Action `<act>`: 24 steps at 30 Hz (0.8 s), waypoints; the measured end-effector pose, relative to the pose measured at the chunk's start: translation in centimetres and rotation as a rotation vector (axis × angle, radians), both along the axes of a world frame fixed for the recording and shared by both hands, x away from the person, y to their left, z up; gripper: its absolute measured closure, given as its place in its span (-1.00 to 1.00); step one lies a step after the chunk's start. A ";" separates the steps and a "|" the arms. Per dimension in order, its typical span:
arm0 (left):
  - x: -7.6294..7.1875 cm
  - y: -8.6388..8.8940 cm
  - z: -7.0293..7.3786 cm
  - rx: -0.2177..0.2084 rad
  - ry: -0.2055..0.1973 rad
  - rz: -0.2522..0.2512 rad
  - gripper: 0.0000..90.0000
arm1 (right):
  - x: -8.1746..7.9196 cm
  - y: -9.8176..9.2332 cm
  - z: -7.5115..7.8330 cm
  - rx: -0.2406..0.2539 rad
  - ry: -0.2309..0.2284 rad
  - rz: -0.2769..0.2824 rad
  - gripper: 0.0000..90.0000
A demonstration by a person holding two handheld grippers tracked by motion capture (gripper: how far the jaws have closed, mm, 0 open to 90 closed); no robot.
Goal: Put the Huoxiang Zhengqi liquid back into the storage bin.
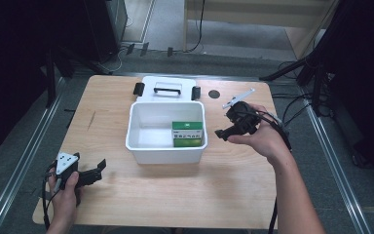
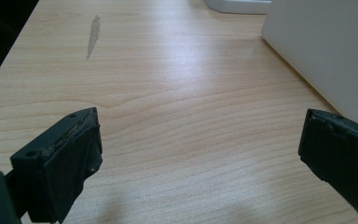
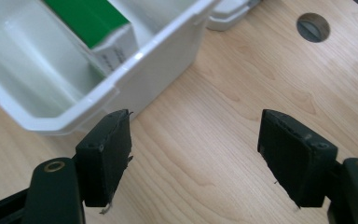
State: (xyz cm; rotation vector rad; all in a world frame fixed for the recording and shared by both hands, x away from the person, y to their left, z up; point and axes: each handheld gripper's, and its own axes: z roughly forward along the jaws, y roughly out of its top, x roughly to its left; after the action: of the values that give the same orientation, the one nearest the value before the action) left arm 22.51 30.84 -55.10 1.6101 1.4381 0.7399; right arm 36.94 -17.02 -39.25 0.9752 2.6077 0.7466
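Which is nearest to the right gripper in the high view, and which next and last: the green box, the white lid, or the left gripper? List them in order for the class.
1. Green box: inside the white bin, just left of the right gripper.
2. White lid: behind the bin, at the table's far edge.
3. Left gripper: at the near left corner of the table.

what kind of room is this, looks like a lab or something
Probably a lab or recording workspace, not a home. A bare wooden table stands on grey floor among dark stand legs and trailing cables, and a person holds a left gripper and a right gripper beside a white bin.
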 end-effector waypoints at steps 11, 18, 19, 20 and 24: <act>0.0 0.0 0.0 -0.003 0.001 0.000 -0.99 | -1.5 -2.8 -3.9 0.140 -0.112 -0.106 -0.41; 0.0 0.0 0.0 0.001 0.000 -0.001 -0.99 | -3.0 -5.4 -6.4 0.239 -0.237 -0.242 -0.41; 0.0 0.0 0.0 0.001 -0.001 0.000 -0.99 | -3.0 -5.4 -6.4 0.239 -0.237 -0.242 -0.41; 0.0 0.0 0.0 0.001 -0.001 0.000 -0.99 | -3.1 -5.7 -6.6 0.251 -0.244 -0.250 -0.41; 0.0 0.0 0.0 0.003 0.000 0.000 -0.99 | -3.9 -7.0 -7.6 0.283 -0.288 -0.295 -0.40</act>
State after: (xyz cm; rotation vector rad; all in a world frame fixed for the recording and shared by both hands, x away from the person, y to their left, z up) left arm 22.52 30.81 -55.10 1.6126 1.4373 0.7428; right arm 33.05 -23.99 -46.86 1.1957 2.0920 1.1016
